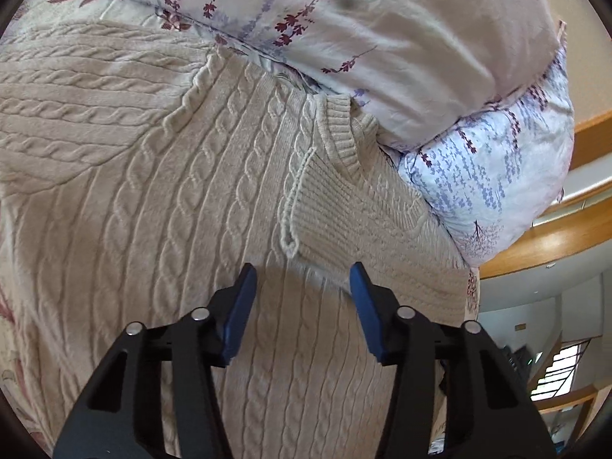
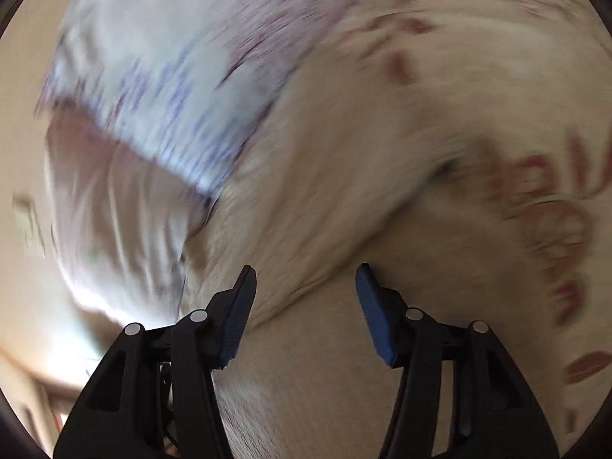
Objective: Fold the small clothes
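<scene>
A beige cable-knit sweater lies spread on the bed, with one sleeve folded across the body and its ribbed V-neck collar toward the pillows. My left gripper is open and empty, hovering just above the sweater below the collar. In the right wrist view the picture is heavily blurred by motion. My right gripper is open and empty over beige fabric; I cannot tell whether that fabric is the sweater or the sheet.
Floral pillows lie against the sweater's collar side, and a white-and-purple one shows blurred in the right wrist view. The bedsheet has red leaf prints. A wooden bed frame runs at the right.
</scene>
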The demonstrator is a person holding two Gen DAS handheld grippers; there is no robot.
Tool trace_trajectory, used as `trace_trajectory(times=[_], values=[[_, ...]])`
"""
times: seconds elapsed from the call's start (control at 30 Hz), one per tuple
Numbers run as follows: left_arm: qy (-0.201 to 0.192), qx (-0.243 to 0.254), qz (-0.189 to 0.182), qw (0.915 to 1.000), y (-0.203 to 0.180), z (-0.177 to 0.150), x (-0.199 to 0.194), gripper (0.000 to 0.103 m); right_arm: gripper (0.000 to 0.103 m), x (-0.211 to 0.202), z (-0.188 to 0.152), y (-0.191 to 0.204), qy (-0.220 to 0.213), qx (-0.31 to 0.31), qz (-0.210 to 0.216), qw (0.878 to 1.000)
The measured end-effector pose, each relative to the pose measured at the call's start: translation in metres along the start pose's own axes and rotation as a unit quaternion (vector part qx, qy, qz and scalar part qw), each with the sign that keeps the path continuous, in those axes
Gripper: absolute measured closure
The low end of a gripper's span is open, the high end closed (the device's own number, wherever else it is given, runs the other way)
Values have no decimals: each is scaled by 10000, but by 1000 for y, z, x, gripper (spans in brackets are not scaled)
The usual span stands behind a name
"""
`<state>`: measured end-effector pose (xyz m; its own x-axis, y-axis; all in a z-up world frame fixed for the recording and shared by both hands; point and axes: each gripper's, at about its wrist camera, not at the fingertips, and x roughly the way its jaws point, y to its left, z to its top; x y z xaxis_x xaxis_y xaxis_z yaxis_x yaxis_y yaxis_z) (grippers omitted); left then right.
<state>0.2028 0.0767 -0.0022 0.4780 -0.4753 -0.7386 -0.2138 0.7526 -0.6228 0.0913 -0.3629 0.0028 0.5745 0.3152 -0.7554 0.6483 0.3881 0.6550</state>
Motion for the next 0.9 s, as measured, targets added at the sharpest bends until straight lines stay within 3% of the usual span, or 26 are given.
trace_trajectory(times=[0.1, 0.17, 0.23, 0.33, 0.47, 0.6, 0.83, 0.9], values=[[22, -17, 15, 10000, -7, 10, 8, 69, 55, -10, 14, -19, -265, 493, 214, 9982], [106, -51, -2, 9999, -11, 14, 16, 81, 62, -10, 19, -19, -382, 492, 162, 9979], [166, -45, -5, 9999, -16, 17, 23, 92, 82, -5, 23, -17, -439, 475, 149, 9978], [91, 42, 65, 9999, -22, 21, 24, 95, 92, -7, 18, -12, -528, 384, 139, 9978], [-237, 293, 5, 9993, -30, 27, 4, 95, 93, -13, 3, 10, -629, -112, 225, 9977], [-541, 481, 265, 9970, -22, 27, -15, 95, 93, -3, -10, 34, -445, -692, 170, 9965], [-222, 286, 685, 9970, 10, 24, 5, 95, 93, 27, -33, 36, -140, -1298, -858, 9877], [-257, 355, 729, 9964, 7, 23, 7, 92, 85, 26, -37, 43, -103, -1558, -1060, 9820]])
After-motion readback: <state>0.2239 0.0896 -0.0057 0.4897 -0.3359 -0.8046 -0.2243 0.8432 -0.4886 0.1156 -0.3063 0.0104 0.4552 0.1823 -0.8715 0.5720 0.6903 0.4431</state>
